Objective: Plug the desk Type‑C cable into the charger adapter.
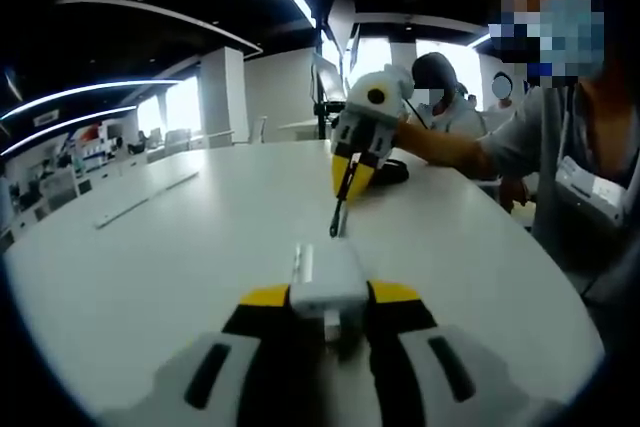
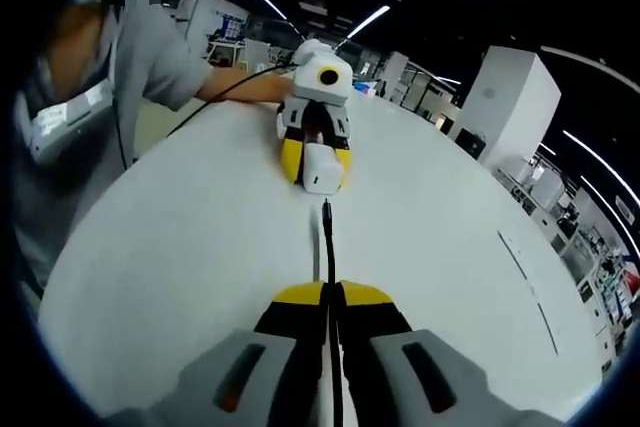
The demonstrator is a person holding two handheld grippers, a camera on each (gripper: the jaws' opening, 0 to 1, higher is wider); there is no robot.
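Note:
In the left gripper view my left gripper (image 1: 328,297) is shut on a white charger adapter (image 1: 325,285) held just above the white table (image 1: 170,257). Facing it, my right gripper (image 1: 353,172) comes in from the far side, shut on a black Type-C cable (image 1: 341,209) whose plug tip hangs a short way from the adapter. In the right gripper view my right gripper (image 2: 333,295) pinches the same cable (image 2: 328,242); its plug points at the adapter (image 2: 318,167) held by the left gripper (image 2: 314,159). A small gap separates plug and adapter.
A person in a grey shirt (image 1: 575,147) stands at the table's right edge, the arm (image 1: 440,142) reaching to the right gripper. A black cable (image 2: 215,97) trails along the other arm. Other seated people (image 1: 440,97) and a white pillar (image 2: 510,97) lie beyond the table.

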